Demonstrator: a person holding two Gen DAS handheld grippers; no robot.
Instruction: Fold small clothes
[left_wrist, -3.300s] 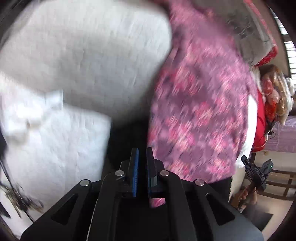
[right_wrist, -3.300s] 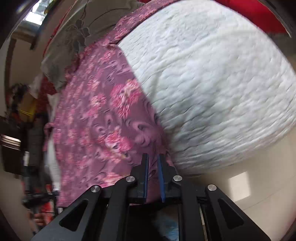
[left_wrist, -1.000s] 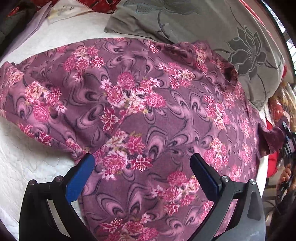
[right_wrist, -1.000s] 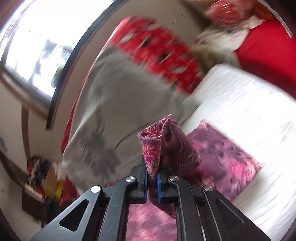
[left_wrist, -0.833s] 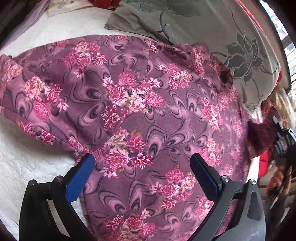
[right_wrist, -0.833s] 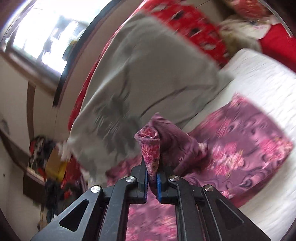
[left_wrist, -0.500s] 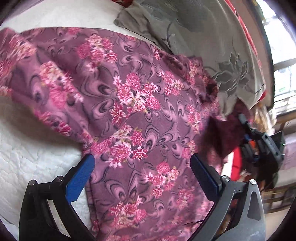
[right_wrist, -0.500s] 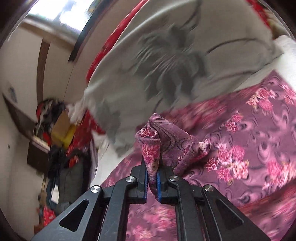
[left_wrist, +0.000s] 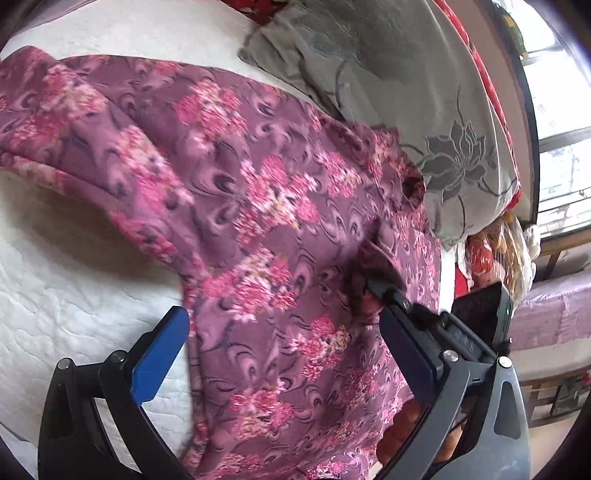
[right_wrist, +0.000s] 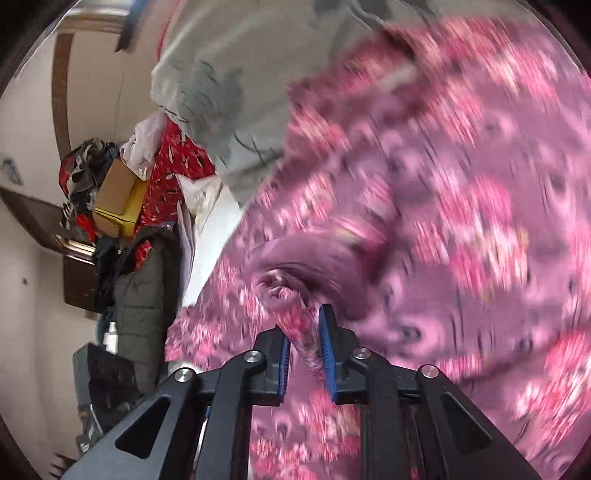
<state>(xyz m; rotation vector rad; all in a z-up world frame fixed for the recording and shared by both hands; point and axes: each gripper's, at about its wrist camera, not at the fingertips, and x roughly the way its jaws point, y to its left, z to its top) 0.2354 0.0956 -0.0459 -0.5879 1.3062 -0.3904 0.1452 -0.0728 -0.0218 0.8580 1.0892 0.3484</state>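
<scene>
A purple garment with pink flowers (left_wrist: 258, 206) lies spread on a white quilted bed (left_wrist: 74, 266). My left gripper (left_wrist: 284, 350) is wide open just above the garment's lower part and holds nothing. My right gripper (right_wrist: 303, 347) is shut on a bunched fold of the same garment (right_wrist: 443, 206) and holds it over the middle of the cloth. The right gripper also shows in the left wrist view (left_wrist: 373, 286), at the garment's right side, with cloth pinched in it.
A grey pillow with a flower print (left_wrist: 424, 110) lies at the head of the bed, against the garment's far edge. A window (left_wrist: 557, 110) is behind it. In the right wrist view, a cluttered pile with a cardboard box (right_wrist: 118, 199) and a dark jacket (right_wrist: 140, 295) stands to the left.
My right gripper has carried the pinched fold inward over the garment, so the sleeve side now lies across the body. My left gripper has stayed open, shifting slightly.
</scene>
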